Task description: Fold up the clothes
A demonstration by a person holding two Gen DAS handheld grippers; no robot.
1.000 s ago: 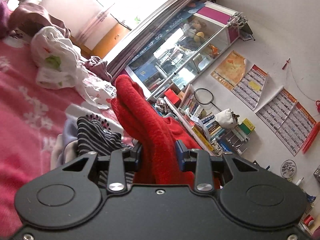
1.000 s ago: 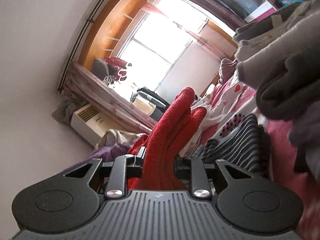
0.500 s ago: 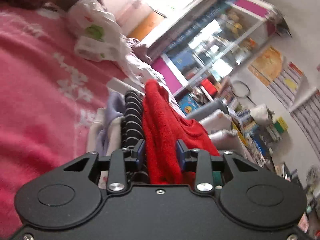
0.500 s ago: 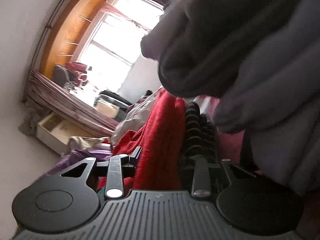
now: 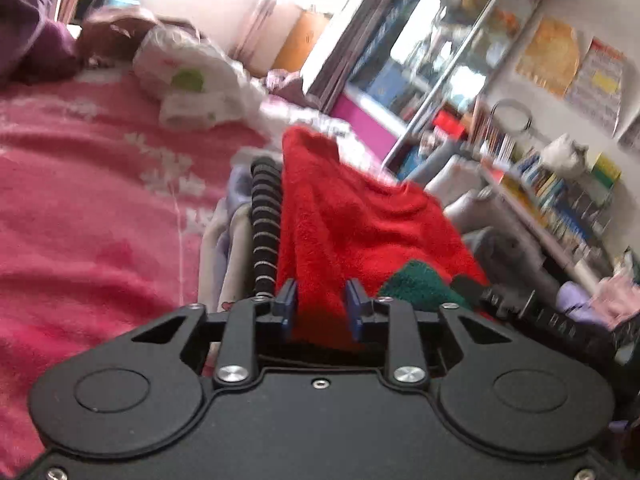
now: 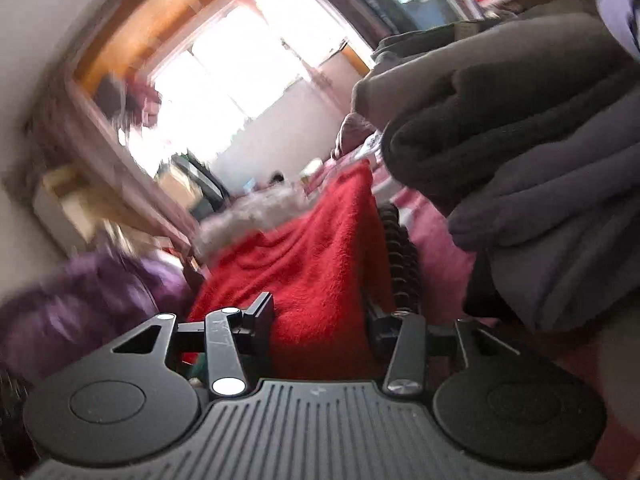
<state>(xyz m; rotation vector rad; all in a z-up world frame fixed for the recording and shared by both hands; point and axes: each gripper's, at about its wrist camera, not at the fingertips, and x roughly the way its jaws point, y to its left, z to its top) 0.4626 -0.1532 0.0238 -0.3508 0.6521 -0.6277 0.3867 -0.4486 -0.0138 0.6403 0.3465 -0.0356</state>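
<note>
Laying-down step, by the look of it: red garment (image 5: 352,220) stretched out ahead of both pairs of jaws and draped over a pile on the bed (image 5: 80,220). Striped garment (image 5: 264,216) just left of the left jaws, directly beside the red cloth. In the right wrist view it shows as a dark ribbed edge just right of the red cloth (image 6: 320,248).

Left gripper (image 5: 321,306): pinching the near edge of the red garment, blue pads (image 5: 286,306) against the cloth on both sides, jaws just now drawn closer. Green patch (image 5: 420,284) of the same garment just right of those jaws.

Right gripper (image 6: 318,316): jaws spread and just now opening further, red cloth lying between them but apparently no longer squeezed. Probably letting go.

Next, judging from this: loosen the left pinch as well, draw both grippers back along the cloth without dragging it, then check that the fold lies flat on the pile. Fluffy fabric, so likely to cling to the pads; a slow straight retreat advisable. Worth minding the grey folded clothes (image 6: 540,160) looming above and right of the right jaws.

Pose: both grippers low over the bed, aimed forward and slightly downward along the garment, each tilted sideways, going by the slanted room behind. Much motion blur in both views.
</note>
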